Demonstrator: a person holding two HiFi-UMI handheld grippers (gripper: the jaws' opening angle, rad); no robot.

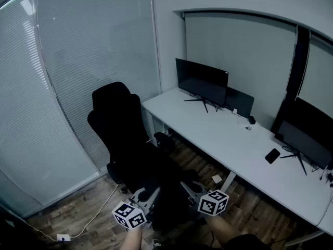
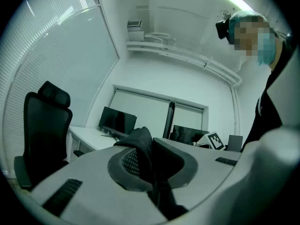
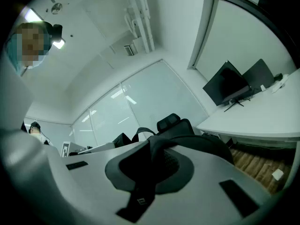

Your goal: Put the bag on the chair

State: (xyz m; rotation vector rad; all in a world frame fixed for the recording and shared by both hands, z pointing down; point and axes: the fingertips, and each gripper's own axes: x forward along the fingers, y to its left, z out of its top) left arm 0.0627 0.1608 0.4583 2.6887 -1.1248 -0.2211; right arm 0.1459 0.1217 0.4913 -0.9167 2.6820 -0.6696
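A black office chair [image 1: 117,124] stands by the glass wall, in front of the desk's left end. Low in the head view, a black bag [image 1: 166,194] hangs just in front of the chair between my two grippers. My left gripper [image 1: 144,198] is shut on a black mesh strap [image 2: 139,156] of the bag. My right gripper [image 1: 188,189] is shut on another black strap [image 3: 157,161], with the bag's body [image 3: 208,146] just beyond its jaws. The chair [image 2: 42,130] shows at the left of the left gripper view, and its headrest [image 3: 169,122] shows past the bag in the right gripper view.
A long white desk [image 1: 223,139] runs along the right with two monitors [image 1: 202,82] [image 1: 307,137] and a phone [image 1: 272,155] on it. Blinds cover the glass wall [image 1: 78,61] behind the chair. A cable and socket [image 1: 63,238] lie on the wood floor.
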